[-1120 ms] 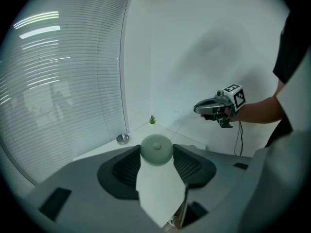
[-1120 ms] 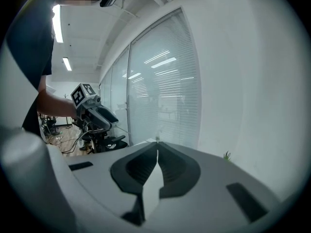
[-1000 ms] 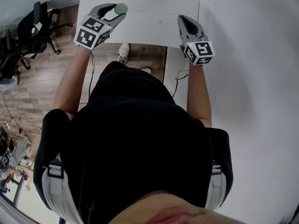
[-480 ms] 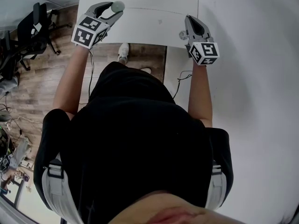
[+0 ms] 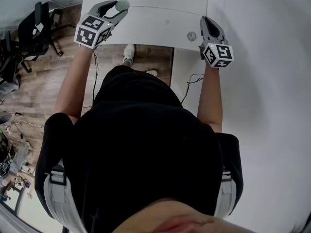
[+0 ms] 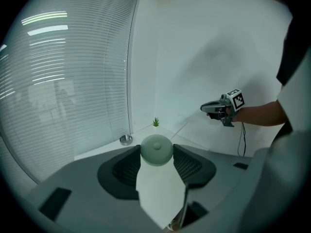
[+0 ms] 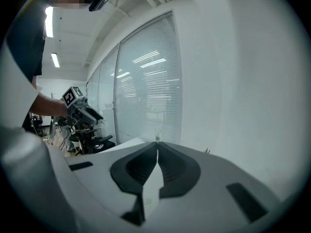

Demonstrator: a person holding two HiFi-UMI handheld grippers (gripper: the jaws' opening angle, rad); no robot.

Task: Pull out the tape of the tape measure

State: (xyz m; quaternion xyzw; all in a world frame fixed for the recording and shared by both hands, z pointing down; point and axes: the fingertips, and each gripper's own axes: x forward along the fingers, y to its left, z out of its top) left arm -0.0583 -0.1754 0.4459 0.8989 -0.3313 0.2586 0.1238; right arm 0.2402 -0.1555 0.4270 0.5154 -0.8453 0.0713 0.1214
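Tape measure (image 5: 122,5) left over table (image 5: 155,28); perhaps a dish (image 5: 191,35) at right.

Bright, even indoor light; ceiling strips (image 7: 55,59) glare (mirrored in the blinds (image 6: 73,72)); fisheye edges darken and bend.

We note black short-sleeved top (image 5: 146,144). Pale grey straps (image 5: 56,188) with black buckles at both sides of it.

Left gripper (image 5: 120,9) and right gripper (image 5: 204,20): we see grey moulded bodies narrowing toward tips. White cube (image 5: 91,30) at rear of left one and cube (image 5: 217,55) on right one carry black square markers. Thin black cable (image 5: 95,76) hangs from left one, another cable (image 5: 187,89) from right.

In gripper views we make out dark ribbed pads (image 6: 127,166) set in smooth grey shell, same pads (image 7: 172,166) on right.
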